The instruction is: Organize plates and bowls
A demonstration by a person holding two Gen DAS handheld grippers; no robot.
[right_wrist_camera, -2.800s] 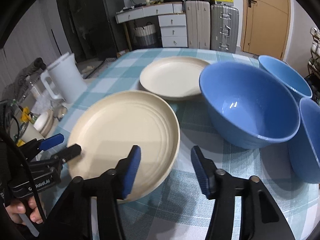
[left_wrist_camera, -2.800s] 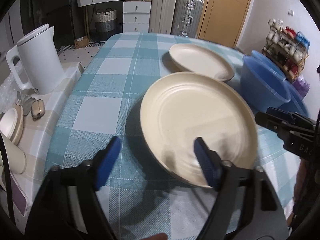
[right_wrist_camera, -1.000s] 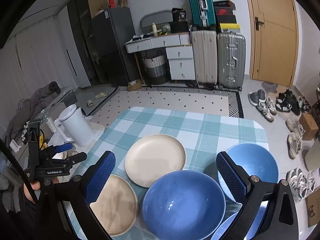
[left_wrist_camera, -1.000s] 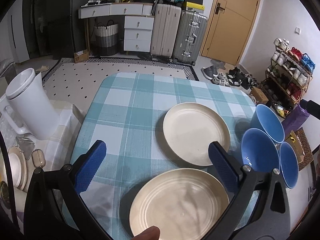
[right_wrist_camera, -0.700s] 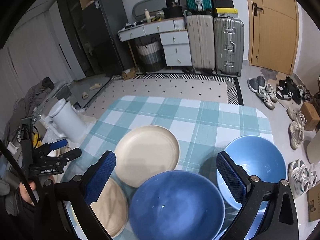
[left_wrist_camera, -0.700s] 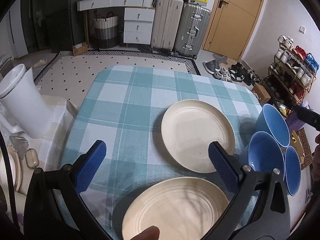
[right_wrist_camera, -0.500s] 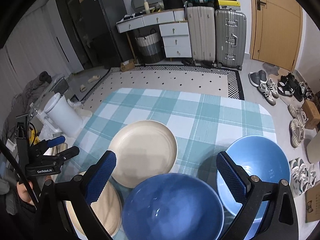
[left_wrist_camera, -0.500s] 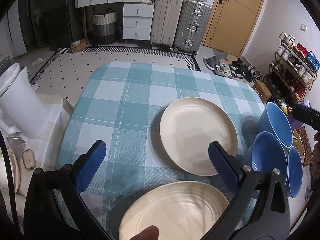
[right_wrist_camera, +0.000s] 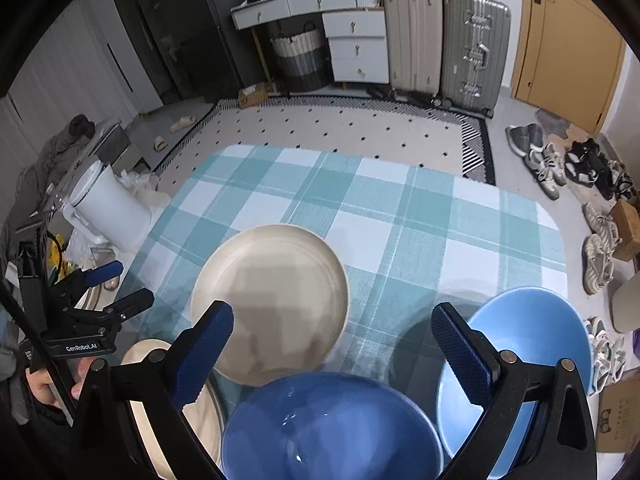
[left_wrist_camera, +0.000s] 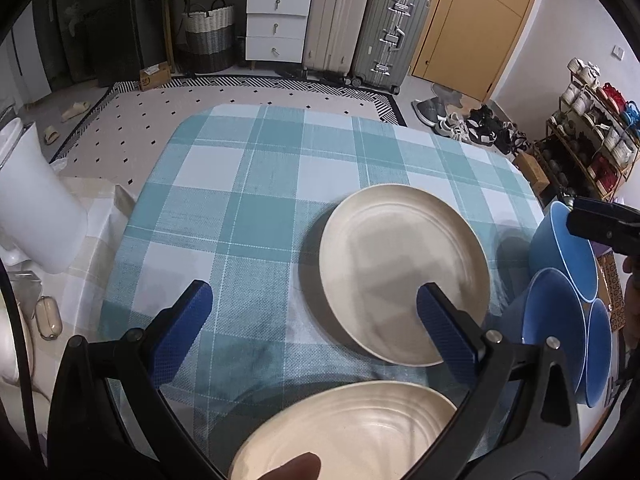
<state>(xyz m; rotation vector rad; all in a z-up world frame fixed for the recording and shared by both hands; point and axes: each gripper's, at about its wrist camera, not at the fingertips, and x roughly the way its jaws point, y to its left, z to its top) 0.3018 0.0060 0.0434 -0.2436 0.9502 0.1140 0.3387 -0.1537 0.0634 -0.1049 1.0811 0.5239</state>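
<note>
Here the left gripper [left_wrist_camera: 312, 316], jaws wide and empty, hangs above the round cream plate [left_wrist_camera: 404, 272] at centre-right; the right gripper [right_wrist_camera: 332, 344], equally wide, sits farther off.

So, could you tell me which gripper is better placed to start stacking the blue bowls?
Probably the right gripper: it hangs open directly above the dark blue bowl, while the left gripper is over the cream plates.

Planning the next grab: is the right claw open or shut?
Open. The right claw has its blue pads spread wide, holding nothing, above the dark blue bowl.
</note>
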